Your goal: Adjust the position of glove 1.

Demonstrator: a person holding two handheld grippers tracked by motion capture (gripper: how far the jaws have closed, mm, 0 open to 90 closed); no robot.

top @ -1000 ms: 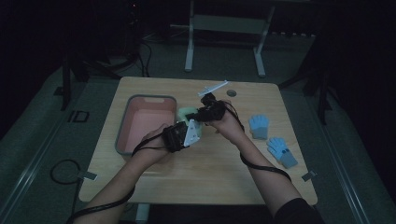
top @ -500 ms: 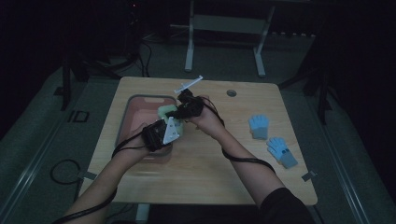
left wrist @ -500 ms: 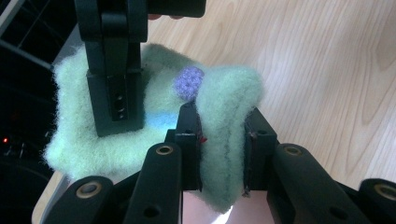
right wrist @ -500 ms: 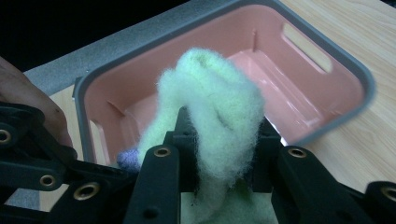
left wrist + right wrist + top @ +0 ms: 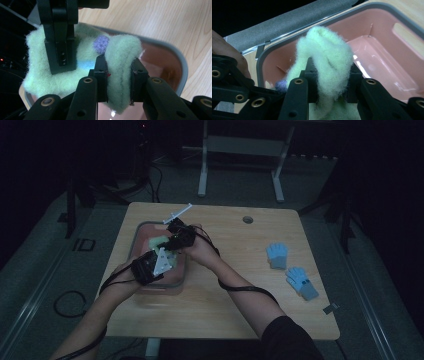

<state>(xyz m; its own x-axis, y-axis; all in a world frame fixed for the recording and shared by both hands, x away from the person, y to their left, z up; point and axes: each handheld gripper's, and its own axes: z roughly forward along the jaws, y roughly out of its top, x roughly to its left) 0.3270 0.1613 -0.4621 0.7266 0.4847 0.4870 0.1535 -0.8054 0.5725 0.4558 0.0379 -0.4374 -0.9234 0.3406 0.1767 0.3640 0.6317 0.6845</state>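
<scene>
Both hands have carried the fuzzy green glove leftward across the bench since the earlier frames, from near the middle of the top to above the pink tray. Left claw has its jaws pressed on a fold of the glove, with a small purple patch of the fabric just above them. Right claw likewise pinches a bunched ridge of the same glove, the tray's pink floor showing behind it. In the high view the left claw sits over the tray's near half and the right claw over its far half, the glove stretched between them. Two blue gloves lie well apart on the bench's right side.
</scene>
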